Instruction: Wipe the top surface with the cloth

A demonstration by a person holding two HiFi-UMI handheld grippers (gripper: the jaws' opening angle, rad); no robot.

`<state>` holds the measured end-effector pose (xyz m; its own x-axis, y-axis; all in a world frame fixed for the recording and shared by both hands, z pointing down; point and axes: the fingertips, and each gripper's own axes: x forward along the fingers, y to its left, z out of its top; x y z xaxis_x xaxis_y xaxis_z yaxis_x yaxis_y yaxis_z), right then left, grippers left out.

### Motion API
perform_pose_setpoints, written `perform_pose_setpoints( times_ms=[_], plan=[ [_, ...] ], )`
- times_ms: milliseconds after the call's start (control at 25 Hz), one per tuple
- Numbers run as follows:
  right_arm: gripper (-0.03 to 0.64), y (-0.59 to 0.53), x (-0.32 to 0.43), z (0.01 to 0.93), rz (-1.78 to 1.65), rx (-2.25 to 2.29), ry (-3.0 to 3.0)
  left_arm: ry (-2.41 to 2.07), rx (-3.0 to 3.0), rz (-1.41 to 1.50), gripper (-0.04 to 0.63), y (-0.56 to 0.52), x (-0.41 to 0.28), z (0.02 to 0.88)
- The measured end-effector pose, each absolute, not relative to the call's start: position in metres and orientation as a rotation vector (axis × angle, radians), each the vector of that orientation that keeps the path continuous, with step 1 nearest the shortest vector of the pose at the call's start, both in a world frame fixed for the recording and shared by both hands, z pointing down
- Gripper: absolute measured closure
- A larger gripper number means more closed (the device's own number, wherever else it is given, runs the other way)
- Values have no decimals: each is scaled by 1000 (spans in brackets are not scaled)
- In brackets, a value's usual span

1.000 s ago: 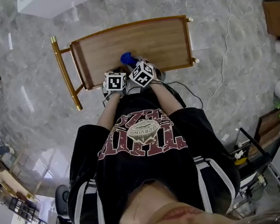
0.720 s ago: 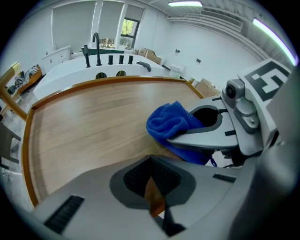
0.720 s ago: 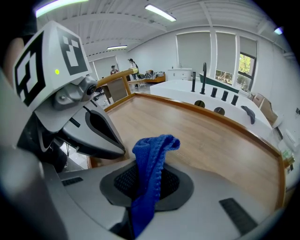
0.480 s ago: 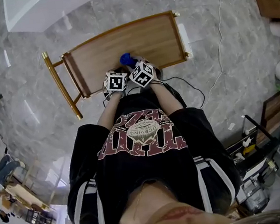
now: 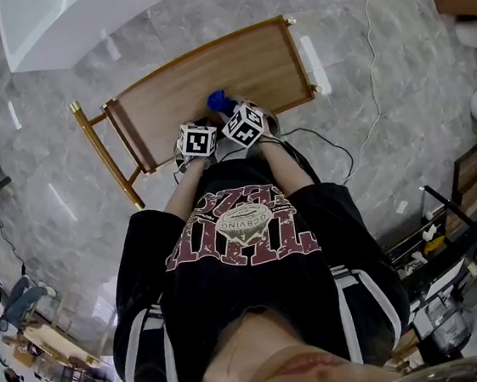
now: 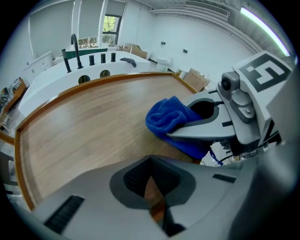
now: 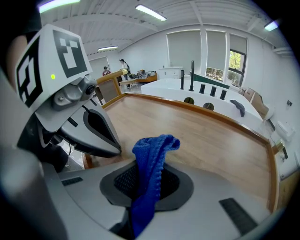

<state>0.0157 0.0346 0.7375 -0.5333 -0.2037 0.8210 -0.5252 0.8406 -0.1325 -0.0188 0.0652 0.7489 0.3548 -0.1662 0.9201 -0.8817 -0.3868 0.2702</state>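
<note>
The right gripper (image 7: 147, 180) is clamping the blue cloth (image 7: 152, 150) over the table (image 6: 84, 126), the closed left gripper (image 6: 152, 187) hovering alongside; shirt (image 5: 238, 229) lettering unreadable.

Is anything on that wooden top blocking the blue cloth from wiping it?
Nothing visible does. The right gripper holds the blue cloth at the near edge of the wooden top, and the wood ahead of it looks bare.

A wooden surface (image 5: 167, 91) with a raised rim and a gold frame stands on the grey marble floor (image 5: 60, 198). At its near edge the left claw (image 5: 197, 140) and right claw (image 5: 245, 125) sit side by side. A blue cloth (image 5: 217, 101) shows just beyond the right claw. Below them is the person's black shirt (image 5: 250, 296).
</note>
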Motion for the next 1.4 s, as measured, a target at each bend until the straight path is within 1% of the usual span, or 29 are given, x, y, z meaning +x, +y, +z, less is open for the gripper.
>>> perform_pose_setpoints(
  times_ms=[1000,1400],
  plan=[
    [552,11,61,734,517,627,-2098,-874,1855,1121,546,45,24,746],
    [552,9,65,733,520,651,-2094,-874,1853,1134,546,40,25,747]
  ],
)
